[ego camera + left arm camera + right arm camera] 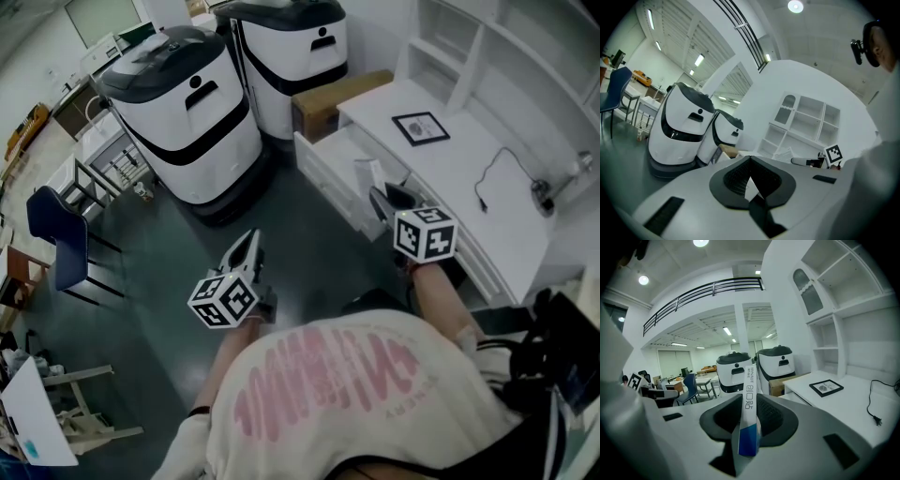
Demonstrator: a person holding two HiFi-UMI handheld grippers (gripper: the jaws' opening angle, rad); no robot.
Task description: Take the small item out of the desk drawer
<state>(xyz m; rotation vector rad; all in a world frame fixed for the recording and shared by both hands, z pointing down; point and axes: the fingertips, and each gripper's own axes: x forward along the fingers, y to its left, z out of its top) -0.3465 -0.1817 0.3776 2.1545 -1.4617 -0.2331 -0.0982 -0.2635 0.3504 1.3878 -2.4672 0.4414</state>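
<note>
In the head view the open desk drawer (330, 165) juts out from the white surface (487, 220). The right hand-held gripper (380, 197) is at the drawer's near end, and a slim white carton (367, 174) sticks up from its jaws, clear of the drawer's inside. The left hand-held gripper (248, 241) is well apart from the drawer, over the dark floor (169, 253), with its jaws drawn to a point. A brown cardboard box (334, 97) sits just beside the drawer's far end. Two white-and-black machines (187, 117) stand beyond the drawer. A framed picture (420, 127) and a black cable (495, 174) lie on the surface behind the drawer.

In the left gripper view the left hand-held gripper (749, 159) is clenched, tips together, with nothing between them. Both machines and white shelves (801, 122) show past the jaws.

In the right gripper view the right hand-held gripper (749, 398) is grasping the carton (749, 420), which is white above and blue at its lower end. It stands upright between the pads. The drawer itself cannot be made out here. The picture and the cable lie on the surface to the right.
</note>
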